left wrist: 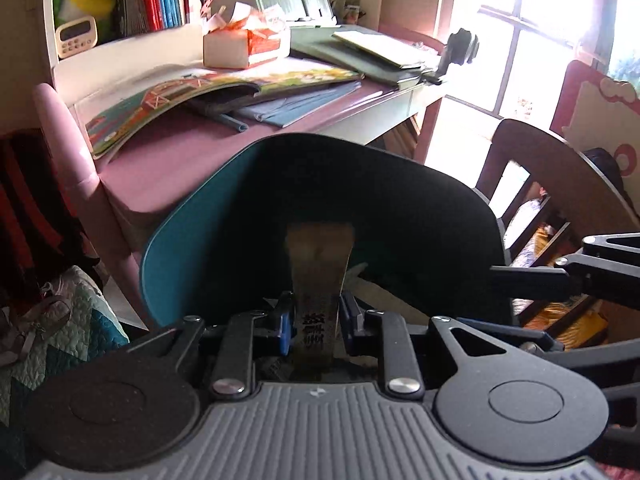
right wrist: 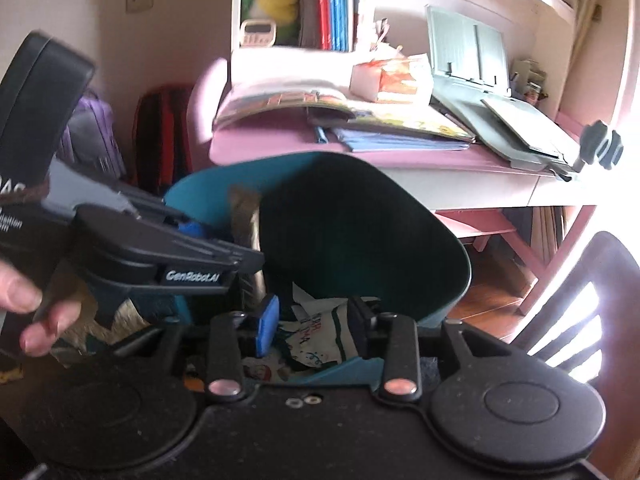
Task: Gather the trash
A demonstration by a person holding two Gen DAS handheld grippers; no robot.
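Left fingers point(left wrist: 316, 320) clench a wrapper point(left wrist: 318, 264) over the bin point(right wrist: 400, 240); right fingers point(right wrist: 312, 324) released above paper scraps point(right wrist: 316, 344) inside.

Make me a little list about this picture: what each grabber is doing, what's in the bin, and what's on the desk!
left gripper: shut on a brown wrapper, over the bin
right gripper: open, nothing held, above the bin
teal bin: crumpled paper inside
pink desk: picture book, tissue box, folders
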